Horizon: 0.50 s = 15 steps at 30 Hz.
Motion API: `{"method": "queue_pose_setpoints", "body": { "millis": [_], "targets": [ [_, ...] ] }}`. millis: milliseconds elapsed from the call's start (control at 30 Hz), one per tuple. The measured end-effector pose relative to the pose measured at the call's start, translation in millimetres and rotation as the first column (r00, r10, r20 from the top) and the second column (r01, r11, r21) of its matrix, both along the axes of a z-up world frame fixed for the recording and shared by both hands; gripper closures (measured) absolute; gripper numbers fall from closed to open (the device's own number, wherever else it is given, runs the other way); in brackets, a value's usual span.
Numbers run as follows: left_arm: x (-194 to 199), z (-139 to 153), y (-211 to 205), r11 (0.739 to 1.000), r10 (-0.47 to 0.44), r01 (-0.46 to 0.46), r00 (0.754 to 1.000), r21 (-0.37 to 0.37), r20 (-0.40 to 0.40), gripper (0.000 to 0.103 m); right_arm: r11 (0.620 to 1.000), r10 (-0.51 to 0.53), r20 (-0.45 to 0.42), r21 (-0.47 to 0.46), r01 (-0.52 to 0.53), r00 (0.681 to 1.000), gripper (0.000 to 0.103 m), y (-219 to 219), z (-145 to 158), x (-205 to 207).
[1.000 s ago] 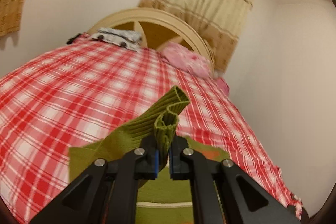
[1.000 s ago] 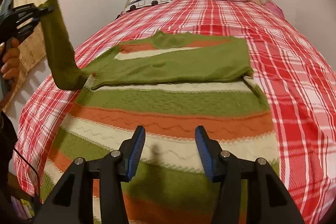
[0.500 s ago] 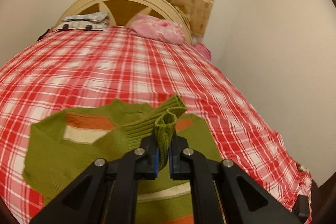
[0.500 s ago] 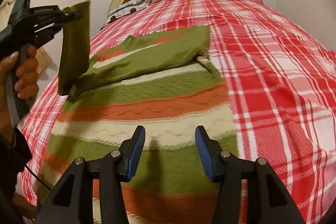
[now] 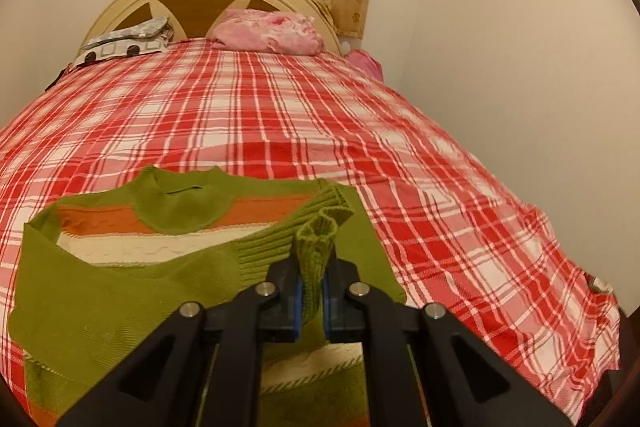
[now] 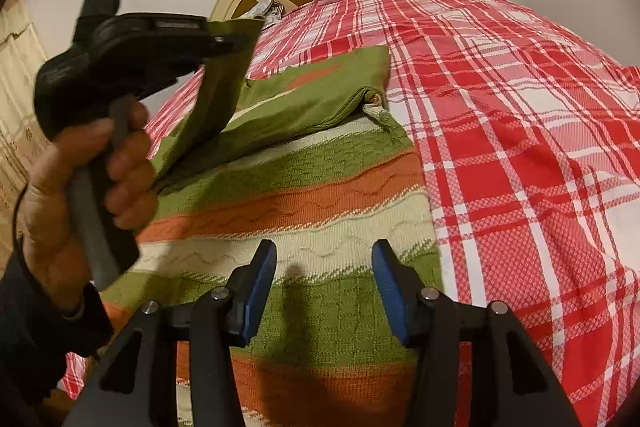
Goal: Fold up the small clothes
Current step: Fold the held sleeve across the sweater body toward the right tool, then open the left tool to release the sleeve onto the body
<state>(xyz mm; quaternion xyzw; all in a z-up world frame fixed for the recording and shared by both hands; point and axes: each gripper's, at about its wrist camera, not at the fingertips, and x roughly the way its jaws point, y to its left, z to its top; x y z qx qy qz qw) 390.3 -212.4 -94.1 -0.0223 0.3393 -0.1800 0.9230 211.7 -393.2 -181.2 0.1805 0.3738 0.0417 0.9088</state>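
The left gripper [image 5: 311, 301] pinches the green cuff [image 5: 320, 231] above the striped sweater [image 6: 320, 187] on the bed [image 6: 520, 107], apparently lifted, while the right gripper [image 6: 324, 283], at 6 o'clock, gapes empty.

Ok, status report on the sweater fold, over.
Left tool shut on green sleeve cuff, lifted over the striped sweater. Right tool open, empty, above the sweater's lower body. Other sleeve folded across the chest. Nothing in the way.
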Motion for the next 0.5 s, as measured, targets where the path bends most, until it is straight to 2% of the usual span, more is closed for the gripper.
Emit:
{"method": "queue_pose_setpoints", "body": {
  "millis": [67, 100, 133, 167, 200, 233, 300, 367, 500],
  "targets": [
    [0.2, -1.7, -4.8, 1.000, -0.009, 0.009, 1.000, 0.024, -0.012, 0.090, 1.000, -0.001, 0.000, 0.002, 0.001, 1.000, 0.052, 0.2, -0.4, 0.1],
    [-1.6, -1.2, -6.2, 0.999, -0.019, 0.020, 1.000, 0.038, -0.018, 0.081, 1.000, -0.001, -0.002, 0.003, 0.001, 1.000, 0.052, 0.4, -0.8, 0.4],
    [-4.3, -0.1, -5.8, 0.999, -0.029, 0.030, 0.999, 0.042, -0.016, 0.065, 1.000, 0.000, -0.003, 0.003, 0.000, 1.000, 0.051, 0.5, -0.9, 0.6],
    [-7.7, 1.2, -5.3, 0.998, -0.035, 0.035, 0.999, 0.042, -0.006, 0.057, 1.000, 0.002, -0.003, 0.004, -0.002, 1.000, 0.050, 0.7, -1.0, 0.3],
    [-12.7, 4.3, -1.9, 0.998, -0.035, 0.034, 0.999, 0.044, 0.012, 0.042, 1.000, 0.004, -0.003, 0.006, -0.004, 1.000, 0.049, 0.7, -1.3, 0.8],
    [-17.8, 7.6, 2.4, 0.998, -0.031, 0.029, 0.999, 0.048, 0.034, 0.034, 1.000, 0.007, -0.004, 0.007, -0.007, 1.000, 0.048, 1.1, -1.5, 1.2],
    [-30.6, 13.7, 16.5, 0.997, -0.038, 0.032, 0.996, 0.068, 0.084, 0.033, 1.000, 0.009, -0.005, 0.003, -0.009, 1.000, 0.047, 2.1, -1.6, 1.2],
    [-35.3, 13.3, 28.3, 0.993, -0.026, 0.015, 0.995, 0.115, 0.100, 0.031, 1.000, 0.010, -0.007, -0.004, -0.010, 1.000, 0.047, 3.0, -1.7, 1.3],
    [-44.6, 3.8, 78.0, 0.977, 0.052, -0.074, 0.992, 0.202, 0.115, 0.027, 1.000, 0.014, 0.004, -0.017, -0.014, 1.000, 0.047, 3.4, 4.2, -0.4]
  ]
}}
